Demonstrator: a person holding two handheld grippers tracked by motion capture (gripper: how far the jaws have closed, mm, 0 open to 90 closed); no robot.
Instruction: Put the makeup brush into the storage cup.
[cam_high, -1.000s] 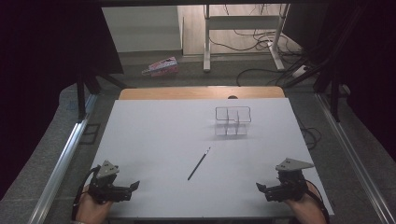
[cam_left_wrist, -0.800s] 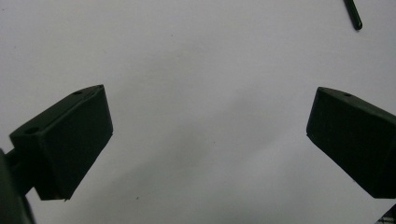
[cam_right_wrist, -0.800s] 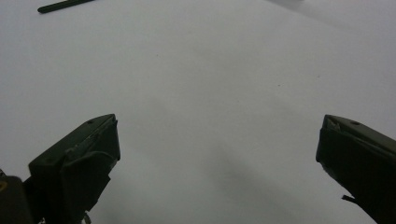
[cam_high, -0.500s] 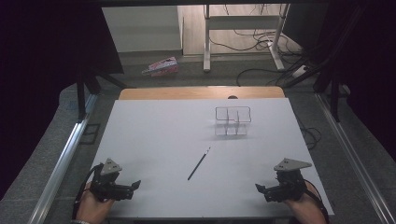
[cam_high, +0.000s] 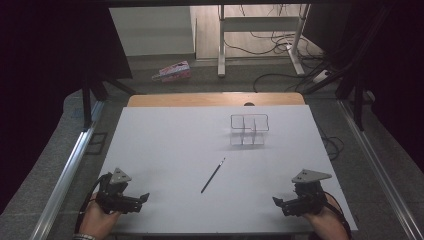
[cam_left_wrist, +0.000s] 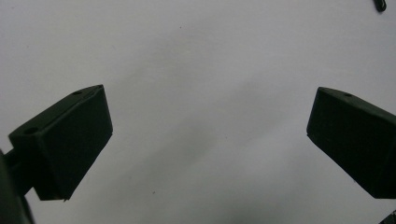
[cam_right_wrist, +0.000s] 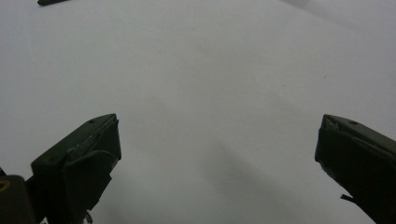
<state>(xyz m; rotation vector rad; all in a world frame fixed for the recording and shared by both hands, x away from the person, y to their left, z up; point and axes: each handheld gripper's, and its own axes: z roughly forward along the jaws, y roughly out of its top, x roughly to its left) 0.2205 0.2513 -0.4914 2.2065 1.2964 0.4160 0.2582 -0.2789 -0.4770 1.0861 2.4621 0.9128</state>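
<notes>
step: reach for black pen (cam_high: 213, 175) | left gripper (cam_high: 142, 197) jaws wide, empty | right gripper (cam_high: 278, 202) jaws wide, empty | tip: straddle the barrel crosswise, close mid-length, then carry to clear organizer (cam_high: 249, 130)

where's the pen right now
In the high view the pen lies loose near the middle of the white table, between both grippers and nearer the person than the clear organizer.
</notes>
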